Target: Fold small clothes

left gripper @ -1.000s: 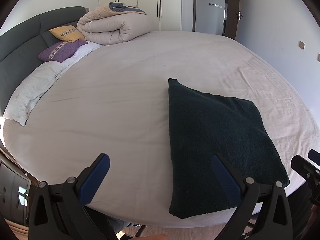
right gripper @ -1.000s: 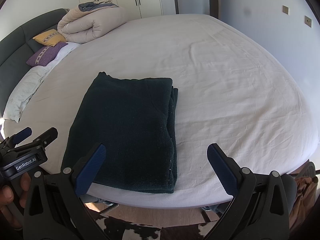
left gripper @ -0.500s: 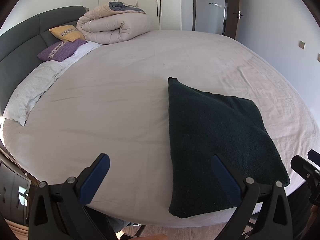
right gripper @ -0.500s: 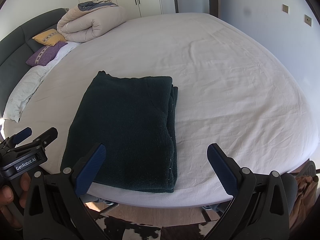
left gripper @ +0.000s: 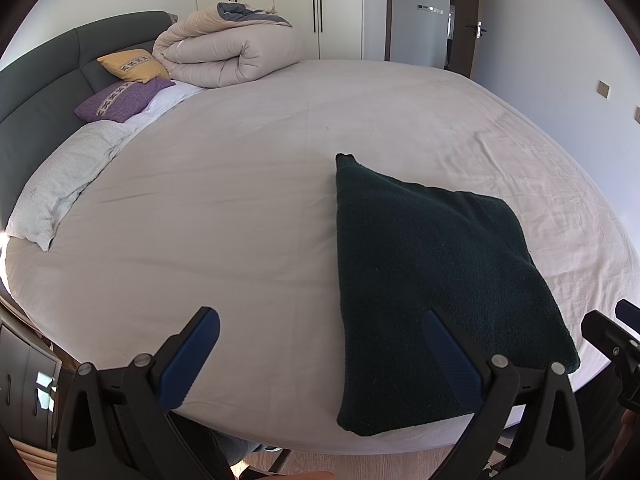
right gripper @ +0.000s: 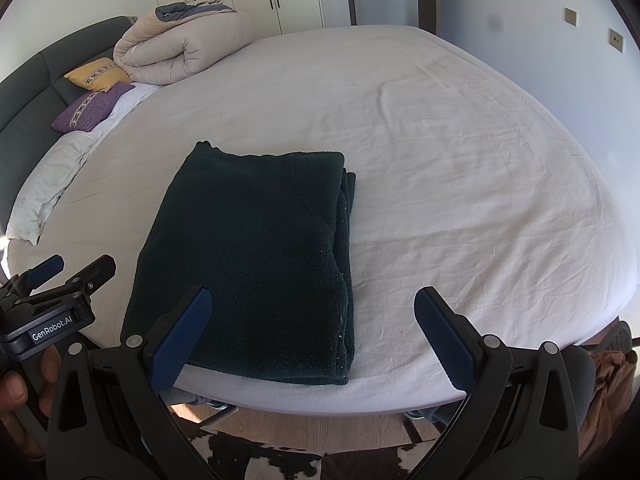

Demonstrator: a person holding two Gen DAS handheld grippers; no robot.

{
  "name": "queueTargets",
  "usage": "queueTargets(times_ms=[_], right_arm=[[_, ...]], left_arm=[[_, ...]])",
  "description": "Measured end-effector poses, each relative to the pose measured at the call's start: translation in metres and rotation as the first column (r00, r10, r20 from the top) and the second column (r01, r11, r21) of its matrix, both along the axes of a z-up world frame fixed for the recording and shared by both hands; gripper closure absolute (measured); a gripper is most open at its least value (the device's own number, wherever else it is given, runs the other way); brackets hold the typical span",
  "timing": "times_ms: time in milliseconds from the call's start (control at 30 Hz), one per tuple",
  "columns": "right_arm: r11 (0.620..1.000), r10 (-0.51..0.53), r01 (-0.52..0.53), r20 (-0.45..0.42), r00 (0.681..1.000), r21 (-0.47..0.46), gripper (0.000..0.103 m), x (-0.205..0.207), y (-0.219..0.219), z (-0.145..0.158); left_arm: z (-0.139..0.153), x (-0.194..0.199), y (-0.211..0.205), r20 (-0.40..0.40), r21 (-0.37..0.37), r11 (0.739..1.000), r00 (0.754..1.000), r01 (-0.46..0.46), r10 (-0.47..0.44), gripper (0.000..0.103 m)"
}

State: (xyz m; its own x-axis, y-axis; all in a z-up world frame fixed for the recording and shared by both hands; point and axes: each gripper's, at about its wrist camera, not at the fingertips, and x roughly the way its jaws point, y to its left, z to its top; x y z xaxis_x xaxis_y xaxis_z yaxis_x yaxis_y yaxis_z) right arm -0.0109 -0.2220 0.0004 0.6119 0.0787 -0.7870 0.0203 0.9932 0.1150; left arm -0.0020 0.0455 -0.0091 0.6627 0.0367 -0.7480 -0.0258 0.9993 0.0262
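A dark green garment (right gripper: 256, 256) lies folded on the bed (right gripper: 460, 184) ahead of both grippers' spread, empty fingers (right gripper: 182, 338); folding looks finished.

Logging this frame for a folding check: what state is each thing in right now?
Dark green garment: folded into a rectangle, flat near the bed's edge, ungripped.
Left tongs: open, empty.
Right tongs: open, empty.
Duvet: rolled up by the headboard.
Yellow cushion: propped against the headboard.
Purple cushion: lying on the pillow.
Bed sheet: spread, lightly wrinkled.
Door: ajar.
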Motion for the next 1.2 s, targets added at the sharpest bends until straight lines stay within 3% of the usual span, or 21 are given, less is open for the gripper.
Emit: queueTargets(times_ms=[1200], right_arm=[[1.0,-0.002,0.002,-0.015,1.0,0.004,0.0,-0.0008,0.0019,-0.0064]], left_arm=[[-0.0057,0.0001,-0.0013,-0.007,-0.006,1.0,1.0,0.004,-0.004,0.0]])
